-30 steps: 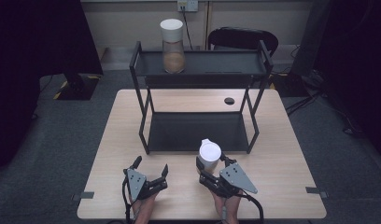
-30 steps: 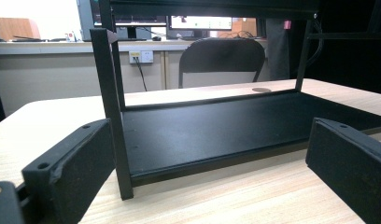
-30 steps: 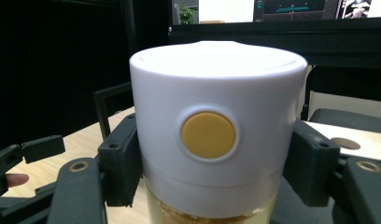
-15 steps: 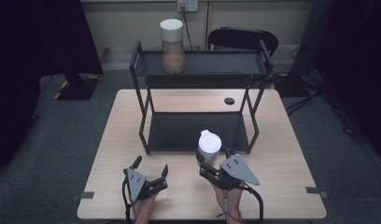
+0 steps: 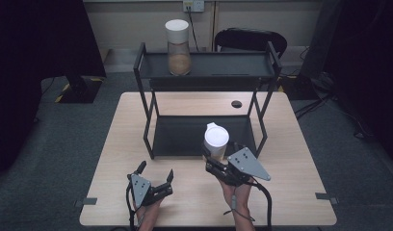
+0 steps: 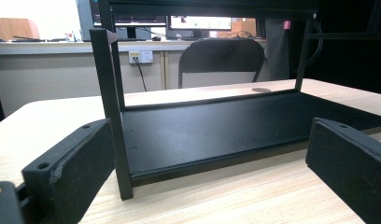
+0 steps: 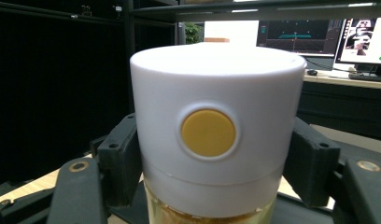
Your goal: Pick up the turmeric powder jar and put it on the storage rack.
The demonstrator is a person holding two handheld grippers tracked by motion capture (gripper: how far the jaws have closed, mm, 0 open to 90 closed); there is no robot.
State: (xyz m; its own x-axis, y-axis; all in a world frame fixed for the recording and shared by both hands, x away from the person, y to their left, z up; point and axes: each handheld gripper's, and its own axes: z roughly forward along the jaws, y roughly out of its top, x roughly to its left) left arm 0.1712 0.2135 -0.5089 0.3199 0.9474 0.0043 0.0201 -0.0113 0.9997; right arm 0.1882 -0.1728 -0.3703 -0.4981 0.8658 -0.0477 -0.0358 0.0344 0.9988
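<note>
Right gripper (image 5: 215, 157) lifting a white-lidded jar (image 5: 216, 141) in front of the 2-tier black rack (image 5: 204, 65).
Table (image 5: 112, 144) is bearing the rack; a 2nd jar (image 5: 178, 47) is standing on its top shelf. Right jaws are clamping the held jar just under its lid, clear of the tabletop. Left gripper (image 5: 156, 173) is resting with jaws spread wide, holding nothing.

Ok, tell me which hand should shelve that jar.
Right. The right gripper is already shut on the jar in front of the rack; the left gripper is open and empty, off to the side.
</note>
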